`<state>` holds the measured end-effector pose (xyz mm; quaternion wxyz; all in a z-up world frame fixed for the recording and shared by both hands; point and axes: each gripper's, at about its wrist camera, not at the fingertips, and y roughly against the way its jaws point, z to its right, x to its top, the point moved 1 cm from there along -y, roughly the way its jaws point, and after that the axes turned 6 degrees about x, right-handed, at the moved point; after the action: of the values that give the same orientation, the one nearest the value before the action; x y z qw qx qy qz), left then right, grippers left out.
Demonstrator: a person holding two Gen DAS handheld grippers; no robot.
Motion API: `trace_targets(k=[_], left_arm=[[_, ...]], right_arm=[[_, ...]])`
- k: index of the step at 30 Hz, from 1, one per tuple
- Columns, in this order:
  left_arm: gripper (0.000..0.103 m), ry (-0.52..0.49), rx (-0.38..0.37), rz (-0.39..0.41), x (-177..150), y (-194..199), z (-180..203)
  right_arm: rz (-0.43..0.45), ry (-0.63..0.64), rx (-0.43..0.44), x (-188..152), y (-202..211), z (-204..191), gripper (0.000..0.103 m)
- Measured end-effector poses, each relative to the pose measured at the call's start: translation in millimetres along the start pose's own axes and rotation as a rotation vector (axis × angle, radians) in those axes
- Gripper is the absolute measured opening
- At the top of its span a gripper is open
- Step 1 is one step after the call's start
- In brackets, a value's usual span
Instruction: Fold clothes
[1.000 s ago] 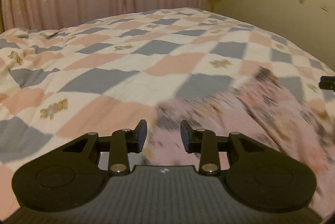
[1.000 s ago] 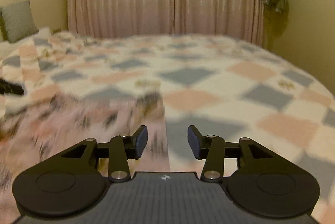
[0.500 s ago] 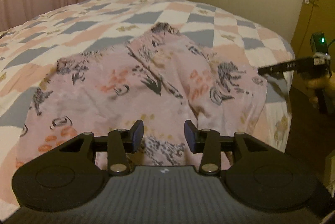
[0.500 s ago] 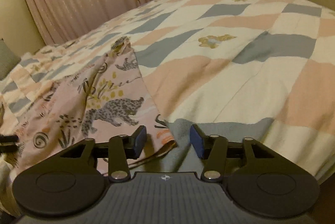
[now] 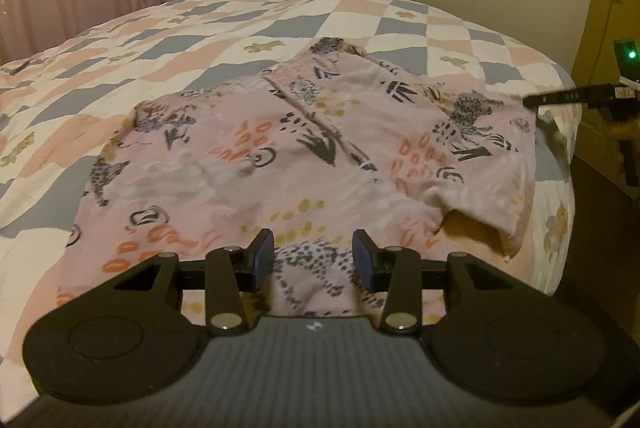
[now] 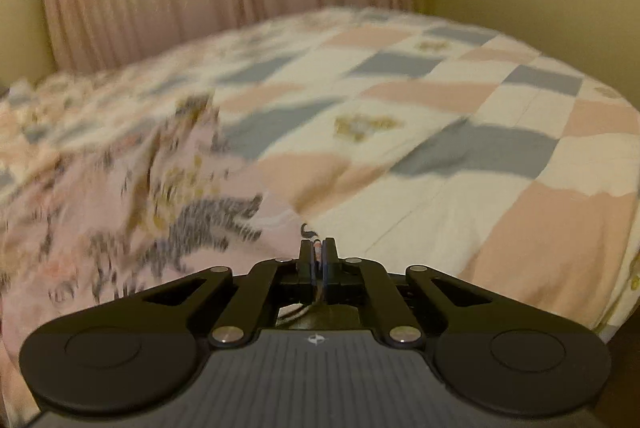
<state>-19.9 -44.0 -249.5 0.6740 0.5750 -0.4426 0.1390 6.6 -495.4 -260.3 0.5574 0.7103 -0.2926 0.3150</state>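
- Pink printed shirt (image 5: 304, 147) lies spread mid-frame on the checked bed (image 5: 120, 67).
- Left gripper (image 5: 313, 260), lower centre, gapes over its near hem.
- Right gripper (image 6: 318, 260), lower centre, pinches the shirt's edge.

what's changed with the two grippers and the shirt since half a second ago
The right gripper has closed its jaws on the shirt's edge; before, they were open beside it. The left gripper has eased closer, so a fold of fabric now sits between its open jaws. The shirt still lies spread on the quilt.
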Motion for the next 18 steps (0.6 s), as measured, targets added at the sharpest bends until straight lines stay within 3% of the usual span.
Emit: trace_targets(k=[2,4,7,13,16,18], left_arm=[[0.039,0.009,0.027,0.008,-2.7,7.6,-8.4],[0.040,0.019,0.062,0.016,-5.8,16.5,-18.9],[0.042,0.038,0.139,0.017,-13.0,30.7,-44.4],[0.045,0.128,0.275,-0.014,-32.1,51.2,-105.2],[0.045,0.196,0.251,-0.042,-40.3,51.6,-129.0],[0.044,0.237,0.193,-0.066,-44.7,47.1,-139.0]], right_arm=[[0.017,0.042,-0.066,-4.1,3.1,-7.9,0.013],[0.062,0.066,-0.119,-5.2,12.1,-16.3,0.014],[0.132,0.144,-0.125,-3.8,27.2,-40.6,0.015],[0.135,0.288,0.098,-11.4,33.9,-117.8,0.016],[0.096,0.365,0.226,-23.0,29.0,-165.2,0.019],[0.067,0.425,0.300,-33.2,23.7,-195.8,0.022]])
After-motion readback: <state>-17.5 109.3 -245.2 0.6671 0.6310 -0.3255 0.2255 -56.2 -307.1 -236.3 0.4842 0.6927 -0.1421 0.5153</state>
